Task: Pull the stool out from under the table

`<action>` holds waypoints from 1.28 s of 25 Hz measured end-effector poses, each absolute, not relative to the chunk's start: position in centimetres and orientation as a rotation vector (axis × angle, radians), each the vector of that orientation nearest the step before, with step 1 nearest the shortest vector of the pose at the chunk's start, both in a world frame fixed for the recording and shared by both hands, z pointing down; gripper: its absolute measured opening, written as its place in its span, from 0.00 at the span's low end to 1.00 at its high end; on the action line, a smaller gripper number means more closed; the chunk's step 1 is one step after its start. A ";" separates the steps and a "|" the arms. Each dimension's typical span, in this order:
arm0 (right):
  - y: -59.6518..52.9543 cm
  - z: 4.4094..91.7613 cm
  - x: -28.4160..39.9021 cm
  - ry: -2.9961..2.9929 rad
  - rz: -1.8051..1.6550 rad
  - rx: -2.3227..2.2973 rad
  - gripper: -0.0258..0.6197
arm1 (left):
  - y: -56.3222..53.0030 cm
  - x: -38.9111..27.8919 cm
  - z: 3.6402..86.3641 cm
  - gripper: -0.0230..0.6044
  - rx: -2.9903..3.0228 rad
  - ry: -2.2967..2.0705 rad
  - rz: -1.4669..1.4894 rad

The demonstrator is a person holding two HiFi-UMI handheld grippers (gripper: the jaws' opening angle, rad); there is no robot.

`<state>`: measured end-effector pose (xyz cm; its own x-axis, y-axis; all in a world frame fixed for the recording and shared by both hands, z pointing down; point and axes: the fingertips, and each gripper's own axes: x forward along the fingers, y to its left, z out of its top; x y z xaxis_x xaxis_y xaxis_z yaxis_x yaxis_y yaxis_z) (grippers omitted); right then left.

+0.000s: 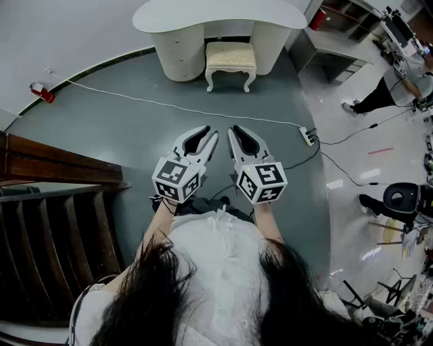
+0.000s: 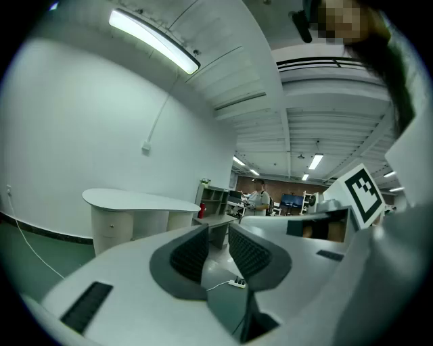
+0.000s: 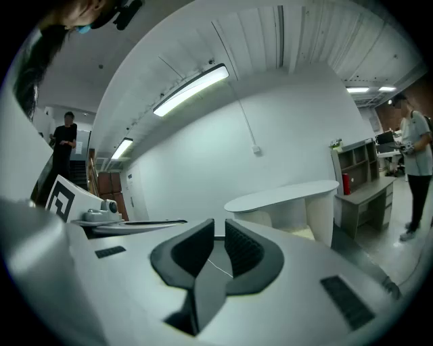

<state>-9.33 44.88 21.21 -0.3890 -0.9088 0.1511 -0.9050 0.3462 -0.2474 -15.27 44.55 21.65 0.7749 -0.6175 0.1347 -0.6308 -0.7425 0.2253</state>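
A cream cushioned stool with white legs stands on the green floor, its back part tucked under the white curved table at the top of the head view. Both grippers are held side by side in front of the person, well short of the stool, with bare floor between. My left gripper is shut on nothing, and my right gripper is shut and empty too. The left gripper view shows the table far off beyond the gripper. In the right gripper view the table shows past the gripper.
A white cable crosses the floor between me and the stool and ends at a power strip. A dark wooden stair rail is at the left. A grey shelf desk, a person and a black chair are at the right.
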 end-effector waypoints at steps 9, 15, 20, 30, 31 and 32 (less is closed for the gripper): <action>46.1 21.8 -6.7 2.571 -0.419 -1.718 0.14 | 45.3 -13.0 22.5 0.20 2.699 -0.994 0.081; 46.5 22.4 -4.8 2.614 -0.392 -1.690 0.14 | 45.7 -11.1 23.3 0.20 2.676 -1.017 0.074; 46.8 23.3 -3.0 2.621 -0.415 -1.671 0.14 | 46.4 -9.4 24.1 0.20 2.675 -1.025 0.106; 44.0 24.2 -1.5 2.567 -0.454 -1.685 0.14 | 43.5 -8.8 25.0 0.20 2.686 -1.022 0.180; 43.5 24.4 -1.4 2.565 -0.460 -1.689 0.14 | 43.0 -8.7 25.2 0.20 2.689 -1.016 0.190; 42.9 24.6 -1.3 2.563 -0.465 -1.694 0.14 | 42.3 -8.6 25.5 0.20 2.689 -1.008 0.195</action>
